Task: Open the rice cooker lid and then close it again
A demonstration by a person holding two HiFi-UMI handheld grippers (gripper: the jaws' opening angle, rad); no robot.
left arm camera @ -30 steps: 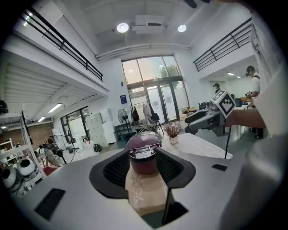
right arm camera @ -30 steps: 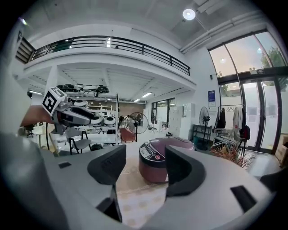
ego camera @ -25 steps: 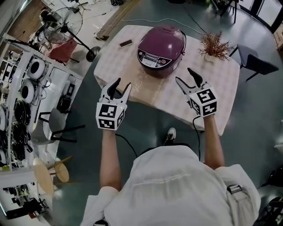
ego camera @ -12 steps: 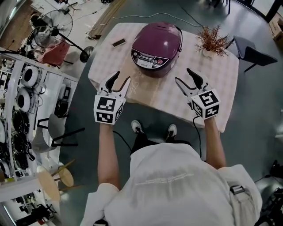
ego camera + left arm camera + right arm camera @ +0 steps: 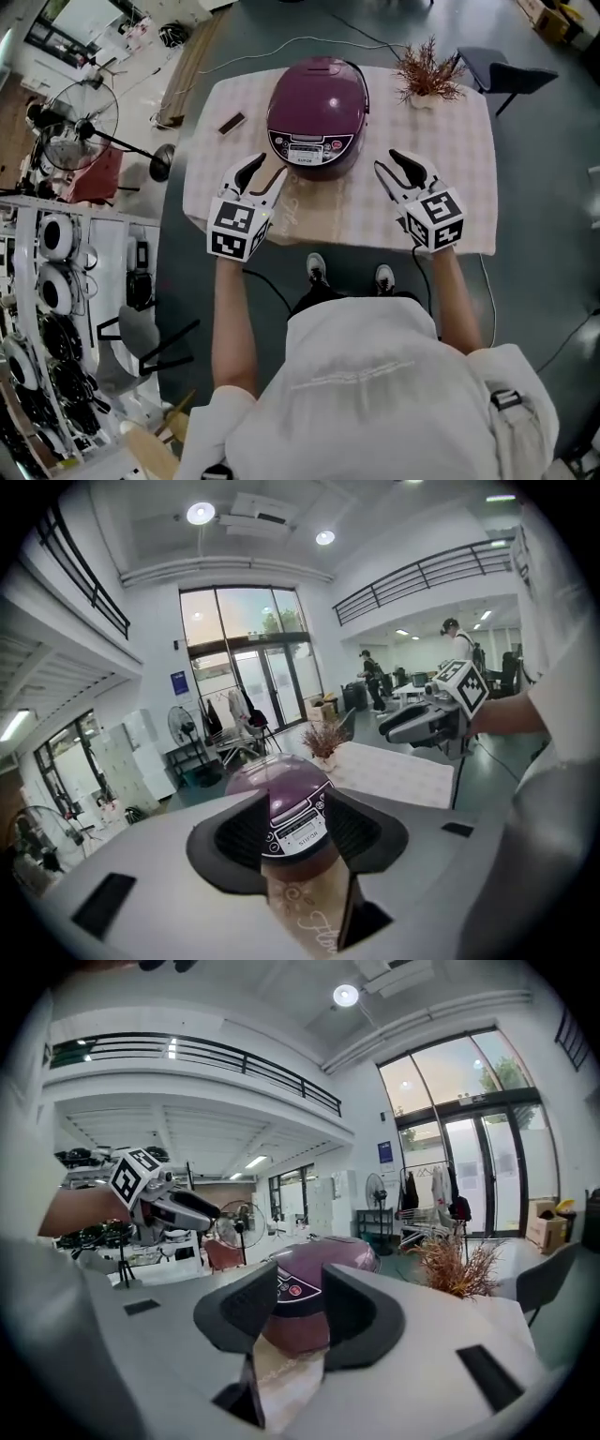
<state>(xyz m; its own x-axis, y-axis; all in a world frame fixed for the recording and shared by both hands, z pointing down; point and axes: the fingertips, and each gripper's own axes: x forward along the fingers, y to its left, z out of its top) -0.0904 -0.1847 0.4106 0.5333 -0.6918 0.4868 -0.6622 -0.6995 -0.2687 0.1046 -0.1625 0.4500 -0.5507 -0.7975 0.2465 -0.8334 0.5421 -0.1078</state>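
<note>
Toward the far edge of the checked-cloth tabletop (image 5: pixel 450 169), midway along it, stands the rounded purple rice cooker (image 5: pixel 317 117), lid down. Above the near edge, the left gripper (image 5: pixel 265 171) holds its jaws parted and grasps nothing. The right gripper (image 5: pixel 389 161), also clear of the cooker, is closing on nothing.

nothing reads clearly. the round purple rice cooker (image 5: pixel 317 94) bears small print on its pale control panel (image 5: pixel 295 827), too fine to make out; curly script (image 5: pixel 314 928) at the checked tablecloth's (image 5: pixel 450 122) near edge is half hidden.
</note>
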